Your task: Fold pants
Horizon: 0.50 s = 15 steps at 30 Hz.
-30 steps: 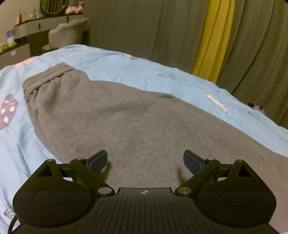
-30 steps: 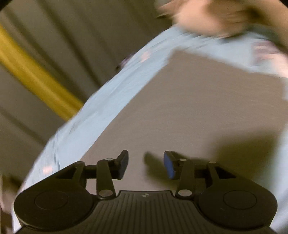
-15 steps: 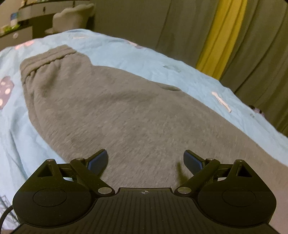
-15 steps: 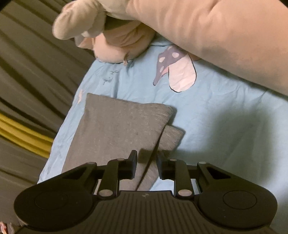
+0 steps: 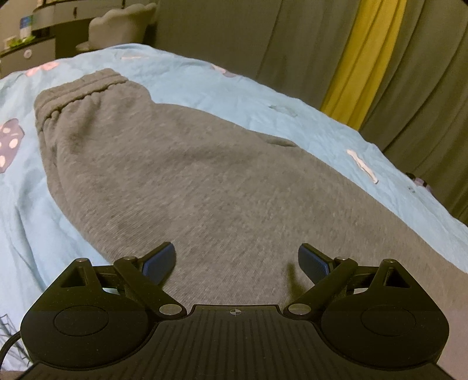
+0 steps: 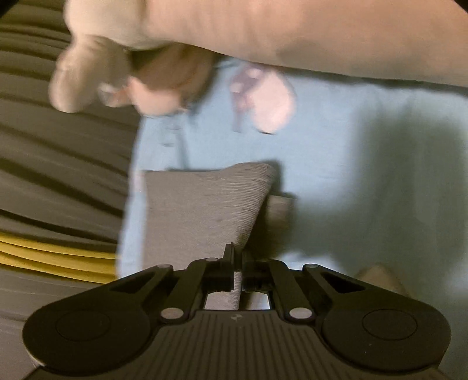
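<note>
Grey sweatpants (image 5: 187,175) lie flat on a light blue bedsheet (image 5: 204,76), with the elastic waistband (image 5: 79,87) at the far left. My left gripper (image 5: 236,260) is open and empty, hovering low over the middle of the pants. In the right wrist view the leg end of the pants (image 6: 201,204) lies on the sheet (image 6: 365,175). My right gripper (image 6: 237,263) is shut on the edge of that grey cloth near the cuff. The view is blurred by motion.
Grey and yellow curtains (image 5: 365,58) hang behind the bed. A pale chair (image 5: 120,23) and a dark desk stand at the far left. The person's sleeved arm and hand (image 6: 263,38) cross the top of the right wrist view. The sheet has pink mushroom prints (image 6: 269,99).
My right gripper has swung to the leg end and closed from open onto the cloth edge. My left gripper stays open over the pants, with only a slight shift of view.
</note>
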Available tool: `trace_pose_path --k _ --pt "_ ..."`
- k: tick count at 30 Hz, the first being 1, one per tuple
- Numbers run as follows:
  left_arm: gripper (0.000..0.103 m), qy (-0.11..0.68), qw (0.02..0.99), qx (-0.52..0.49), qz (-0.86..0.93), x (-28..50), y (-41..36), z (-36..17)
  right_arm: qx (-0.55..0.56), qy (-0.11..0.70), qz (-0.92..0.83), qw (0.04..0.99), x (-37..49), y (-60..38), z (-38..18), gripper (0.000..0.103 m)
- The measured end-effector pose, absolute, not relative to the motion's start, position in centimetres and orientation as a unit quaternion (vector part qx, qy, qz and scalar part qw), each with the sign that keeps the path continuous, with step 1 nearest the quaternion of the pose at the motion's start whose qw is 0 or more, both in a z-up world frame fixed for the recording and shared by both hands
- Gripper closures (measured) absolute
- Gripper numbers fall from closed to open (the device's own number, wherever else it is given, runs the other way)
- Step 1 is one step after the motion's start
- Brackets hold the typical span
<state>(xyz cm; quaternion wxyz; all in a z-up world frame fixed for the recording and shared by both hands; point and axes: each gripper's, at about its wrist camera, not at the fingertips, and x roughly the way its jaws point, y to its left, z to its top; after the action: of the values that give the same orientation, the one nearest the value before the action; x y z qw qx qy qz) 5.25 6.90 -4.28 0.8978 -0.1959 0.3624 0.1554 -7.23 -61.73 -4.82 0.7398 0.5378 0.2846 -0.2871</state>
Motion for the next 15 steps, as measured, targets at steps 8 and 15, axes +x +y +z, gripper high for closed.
trace_pose_path --k 8,15 --pt "0.007 0.366 0.899 -0.188 0.149 5.4 6.7 -4.3 0.538 0.284 -0.286 0.74 -8.8 -63.5 -5.4 0.085" --pt "0.007 0.369 0.902 -0.169 0.148 5.3 6.2 -4.0 0.567 0.247 -0.218 0.755 -7.4 -62.6 -5.9 0.031"
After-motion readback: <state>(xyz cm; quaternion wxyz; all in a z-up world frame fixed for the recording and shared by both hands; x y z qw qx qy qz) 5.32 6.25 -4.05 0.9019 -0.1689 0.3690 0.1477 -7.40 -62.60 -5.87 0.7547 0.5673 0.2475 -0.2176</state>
